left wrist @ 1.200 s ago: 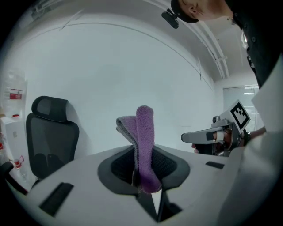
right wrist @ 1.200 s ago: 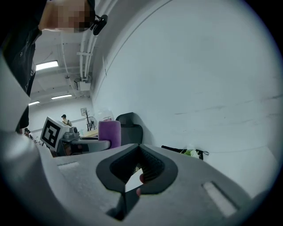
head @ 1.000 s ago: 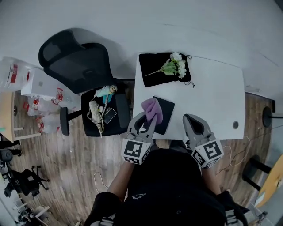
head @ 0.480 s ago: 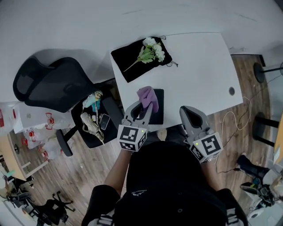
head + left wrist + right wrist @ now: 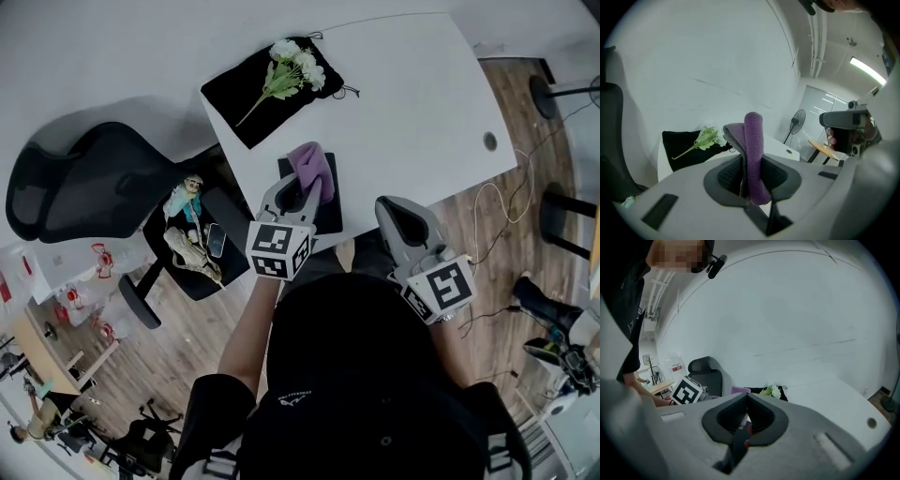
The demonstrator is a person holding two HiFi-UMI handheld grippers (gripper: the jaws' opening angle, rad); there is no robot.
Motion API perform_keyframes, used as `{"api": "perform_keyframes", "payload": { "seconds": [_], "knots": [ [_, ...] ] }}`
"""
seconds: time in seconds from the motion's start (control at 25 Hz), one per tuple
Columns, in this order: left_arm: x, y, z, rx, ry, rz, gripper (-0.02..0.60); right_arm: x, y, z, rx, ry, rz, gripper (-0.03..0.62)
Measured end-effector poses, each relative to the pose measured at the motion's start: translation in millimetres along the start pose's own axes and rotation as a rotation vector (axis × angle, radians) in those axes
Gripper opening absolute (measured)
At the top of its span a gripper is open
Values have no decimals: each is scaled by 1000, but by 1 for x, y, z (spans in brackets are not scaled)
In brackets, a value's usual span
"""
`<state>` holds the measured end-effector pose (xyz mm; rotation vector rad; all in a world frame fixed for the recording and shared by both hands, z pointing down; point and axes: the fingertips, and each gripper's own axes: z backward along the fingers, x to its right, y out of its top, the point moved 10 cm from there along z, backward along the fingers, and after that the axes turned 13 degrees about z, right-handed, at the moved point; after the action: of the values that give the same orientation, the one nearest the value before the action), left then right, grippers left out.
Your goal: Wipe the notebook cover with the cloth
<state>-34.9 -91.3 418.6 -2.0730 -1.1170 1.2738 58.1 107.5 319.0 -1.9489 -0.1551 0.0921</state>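
Grippers first, head view: left gripper [image 5: 306,187] clamped on a purple cloth [image 5: 311,161], over the black notebook [image 5: 331,211] lying at the near edge of the white table [image 5: 412,103]; contact with the cover unclear. Right of the notebook, near the table edge, right gripper [image 5: 392,211], holding nothing. White flowers [image 5: 295,61] on a black mat [image 5: 253,94] at the far corner; office chair [image 5: 84,187] off to the left.

Left gripper view: cloth folded upright, pinched between the jaws; flowers and mat beyond.

Right gripper view: jaws together, nothing between them; cloth, flowers and chair past them.
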Motion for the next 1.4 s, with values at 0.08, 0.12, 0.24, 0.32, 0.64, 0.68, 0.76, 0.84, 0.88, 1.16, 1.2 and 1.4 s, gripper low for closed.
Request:
{"api": "perform_keyframes", "payload": {
  "seconds": [0.08,0.12,0.24,0.32,0.64,0.68,0.76,0.84,0.88,1.16,1.2,1.4],
  "knots": [
    [-5,-4,-10,-30,1,-7,84,-1,-2,-3,-10,1,-5,5],
    [-8,-6,-14,-45,1,-8,85,-1,-4,-4,-15,2,-8,5],
    [-16,-11,-26,-84,2,-9,86,0,-7,-10,-29,6,-16,5],
    [-21,-16,-33,-110,5,-7,84,-1,-9,-13,-41,7,-23,5],
    [-41,-30,-68,-208,17,-6,86,6,-15,-22,-68,-14,-49,5],
    [-43,-31,-72,-220,17,-8,85,7,-16,-23,-72,-16,-51,5],
    [-46,-35,-79,-245,19,-18,85,7,-17,-24,-78,-19,-54,5],
    [-49,-39,-85,-272,16,-21,86,6,-18,-24,-82,-22,-63,5],
    [-50,-42,-89,-284,13,-17,86,6,-19,-25,-84,-25,-67,5],
    [-58,-57,-112,-340,17,28,86,5,-22,-28,-91,-36,-75,5],
    [-58,-59,-115,-346,21,28,86,5,-21,-29,-84,-39,-78,5],
    [-62,-63,-125,-366,51,5,86,6,-22,-30,-101,-32,-76,5]
  ]
}}
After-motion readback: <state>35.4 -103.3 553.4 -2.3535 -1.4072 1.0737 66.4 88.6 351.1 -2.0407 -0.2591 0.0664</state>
